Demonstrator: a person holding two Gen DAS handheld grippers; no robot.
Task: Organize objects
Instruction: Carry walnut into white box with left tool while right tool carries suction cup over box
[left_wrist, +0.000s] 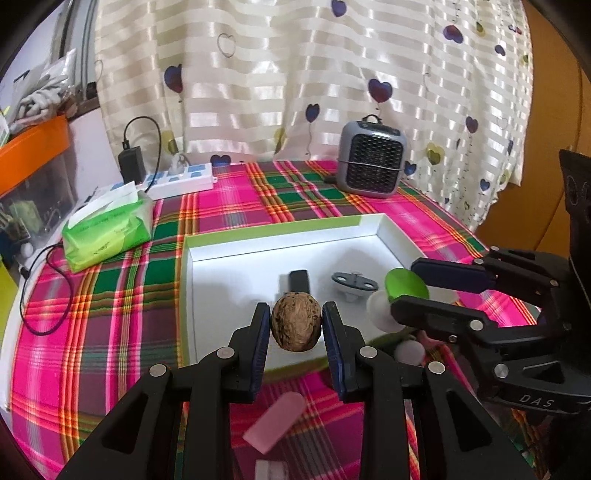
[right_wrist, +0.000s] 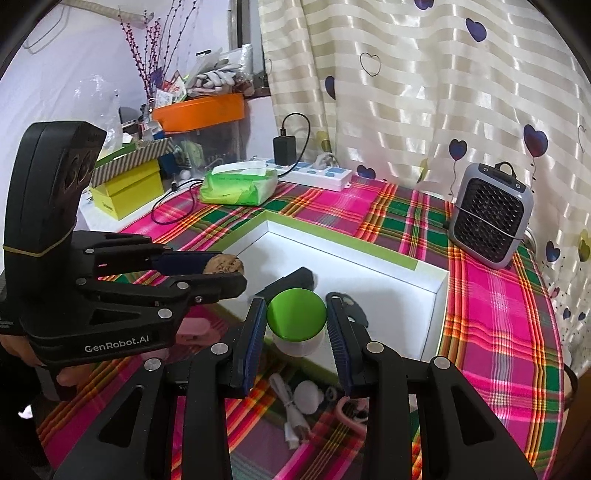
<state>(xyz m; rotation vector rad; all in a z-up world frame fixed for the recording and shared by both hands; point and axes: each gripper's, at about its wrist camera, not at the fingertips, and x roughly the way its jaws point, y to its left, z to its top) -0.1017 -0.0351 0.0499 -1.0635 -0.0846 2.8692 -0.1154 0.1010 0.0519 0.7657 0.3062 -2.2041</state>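
Fingers of the left gripper (left_wrist: 295, 325) clamp a brown walnut (left_wrist: 295, 321) above the near edge of a white tray (left_wrist: 221, 254), while, further right, the right gripper (right_wrist: 296, 325) pinches a green-lidded jar (right_wrist: 296, 320) over the tray's near rim.

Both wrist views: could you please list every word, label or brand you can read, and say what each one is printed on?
"GenRobot.AI": on the body of the left gripper, seen in the right wrist view.
"DAS": on the body of the right gripper, seen in the left wrist view; more letters may be hidden.
Print on the green tissue pack: too blurred to read.
Print on the yellow box: too small to read.
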